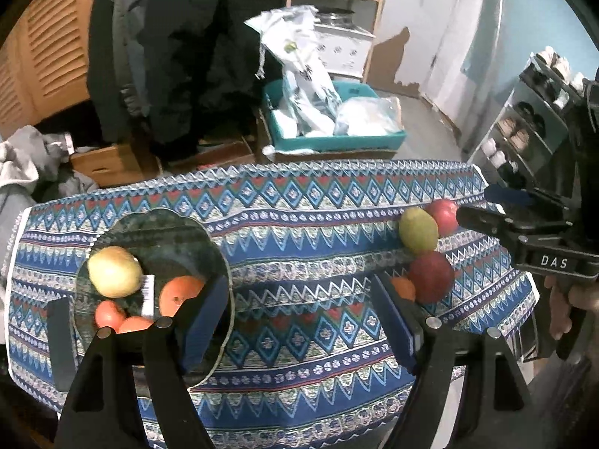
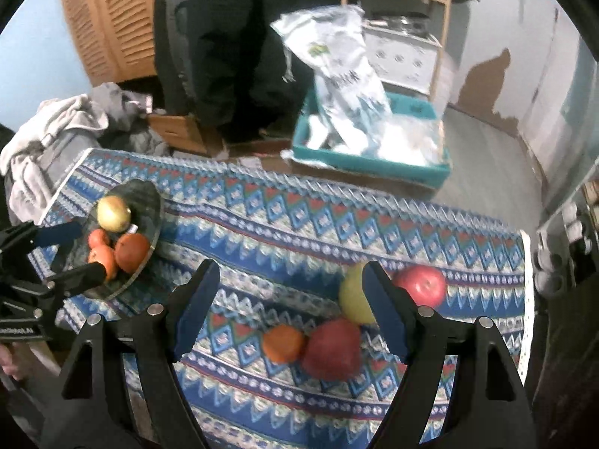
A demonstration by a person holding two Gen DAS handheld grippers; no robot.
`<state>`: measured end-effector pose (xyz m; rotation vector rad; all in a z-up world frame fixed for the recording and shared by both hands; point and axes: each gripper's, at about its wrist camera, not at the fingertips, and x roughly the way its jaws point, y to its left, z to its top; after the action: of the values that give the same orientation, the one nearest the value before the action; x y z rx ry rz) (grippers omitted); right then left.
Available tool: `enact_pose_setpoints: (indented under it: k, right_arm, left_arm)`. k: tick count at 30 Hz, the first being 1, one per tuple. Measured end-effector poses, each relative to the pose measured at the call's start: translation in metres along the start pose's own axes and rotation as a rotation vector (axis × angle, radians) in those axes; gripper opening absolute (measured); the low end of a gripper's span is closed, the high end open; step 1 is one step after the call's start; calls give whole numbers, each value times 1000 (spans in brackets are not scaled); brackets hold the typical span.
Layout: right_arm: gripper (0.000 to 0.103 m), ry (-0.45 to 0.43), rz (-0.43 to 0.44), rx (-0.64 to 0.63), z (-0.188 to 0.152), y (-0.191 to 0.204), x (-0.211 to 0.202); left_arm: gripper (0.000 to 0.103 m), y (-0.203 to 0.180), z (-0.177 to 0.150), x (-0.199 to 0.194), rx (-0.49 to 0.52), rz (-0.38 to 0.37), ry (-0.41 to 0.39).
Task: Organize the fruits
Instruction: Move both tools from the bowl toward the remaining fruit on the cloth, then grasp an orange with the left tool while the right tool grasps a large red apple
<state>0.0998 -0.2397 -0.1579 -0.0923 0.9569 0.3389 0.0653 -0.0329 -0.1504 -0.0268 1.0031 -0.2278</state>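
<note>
A dark glass plate [image 1: 179, 232] [image 2: 148, 194] on the left of the patterned tablecloth holds a yellow apple [image 1: 114, 271] [image 2: 113, 212], an orange [image 1: 179, 295] [image 2: 131, 251] and two small orange-red fruits [image 1: 108, 314]. On the right lie a green pear [image 1: 418, 230] [image 2: 353, 297], two red apples [image 1: 431, 276] [image 2: 332, 348] [image 2: 421, 285] and a small orange [image 1: 403, 288] [image 2: 282, 342]. My left gripper [image 1: 299, 318] is open and empty above the cloth. My right gripper [image 2: 290, 310] is open and empty over the loose fruit.
The table's far edge [image 1: 262, 172] drops to the floor, where a teal bin [image 1: 337, 142] of plastic bags stands. A shoe rack [image 1: 531, 123] stands at the right, clothes [image 2: 56, 131] at the left. A person in dark clothes [image 1: 179, 56] stands behind.
</note>
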Motion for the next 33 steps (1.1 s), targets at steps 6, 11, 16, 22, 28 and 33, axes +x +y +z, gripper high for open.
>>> enact_pose_setpoints:
  k: [6,11,16,22,28,33]
  right_arm:
    - [79,59,-20,15,-20,-17,15]
    - [79,104,-29,18,-34,-27,28]
    - [79,141,-36,26,-45,-36,43]
    - [79,184,-20,41,-56,-40,64]
    - [79,231,-9,63,-64,-47,82]
    - [79,254,22,108,-71,-56,92]
  left_arm:
    - [80,-16,0,20,42,11,33]
    - [80,-27,-2,34,75,9,56]
    - [80,-38,-5,51,110,15,85]
    - [80,-48,-12,77,149,29,131]
    - [80,-55,-16,93,177,27,150]
    - [80,-58,-16,102,190,23,157]
